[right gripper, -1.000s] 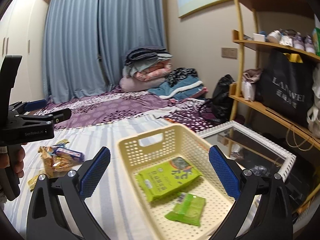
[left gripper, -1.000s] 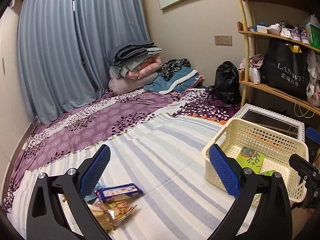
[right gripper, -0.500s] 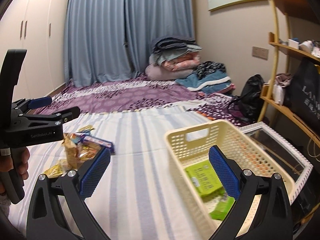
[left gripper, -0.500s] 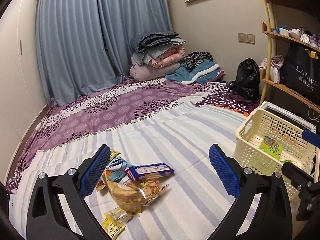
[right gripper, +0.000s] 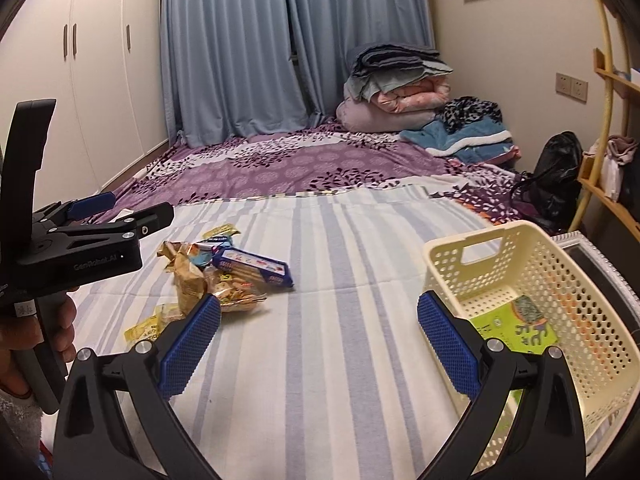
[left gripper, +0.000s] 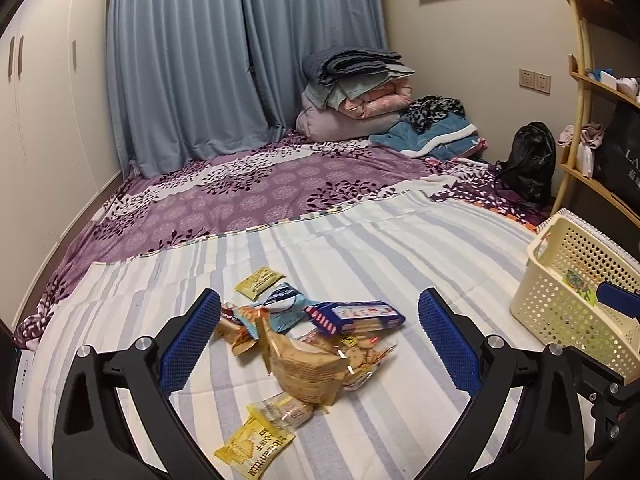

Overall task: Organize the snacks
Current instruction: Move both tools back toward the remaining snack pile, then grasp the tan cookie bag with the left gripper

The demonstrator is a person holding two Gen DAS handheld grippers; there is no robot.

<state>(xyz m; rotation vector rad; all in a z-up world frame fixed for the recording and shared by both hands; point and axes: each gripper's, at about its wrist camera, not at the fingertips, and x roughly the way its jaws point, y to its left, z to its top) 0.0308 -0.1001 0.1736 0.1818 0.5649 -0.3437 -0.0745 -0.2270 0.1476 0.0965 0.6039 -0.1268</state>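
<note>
A pile of snacks lies on the striped sheet: a blue biscuit box [left gripper: 354, 316], a brown cracker bag [left gripper: 308, 368] and small yellow packets [left gripper: 256, 442]. My left gripper [left gripper: 319, 300] is open above and just short of the pile, which shows between its fingers. The cream perforated basket [left gripper: 560, 312] stands to the right. In the right wrist view my right gripper [right gripper: 319, 304] is open over bare sheet, between the pile [right gripper: 224, 276] and the basket [right gripper: 500, 236]. A green packet [right gripper: 516, 326] lies in the basket. A hand holds the left gripper [right gripper: 136, 208] at the left.
The purple floral bedding [left gripper: 260, 200] lies beyond the striped sheet [right gripper: 340, 360]. Folded quilts [left gripper: 356, 96] are stacked by the curtain. A black backpack [left gripper: 528, 160] and wooden shelves [left gripper: 580, 120] stand at the right, and a white-framed glass panel [right gripper: 600, 264] lies behind the basket.
Both views have swung to the left. The snack pile has come to the middle of the left wrist view and looks nearer. The basket has slid to the right edge.
</note>
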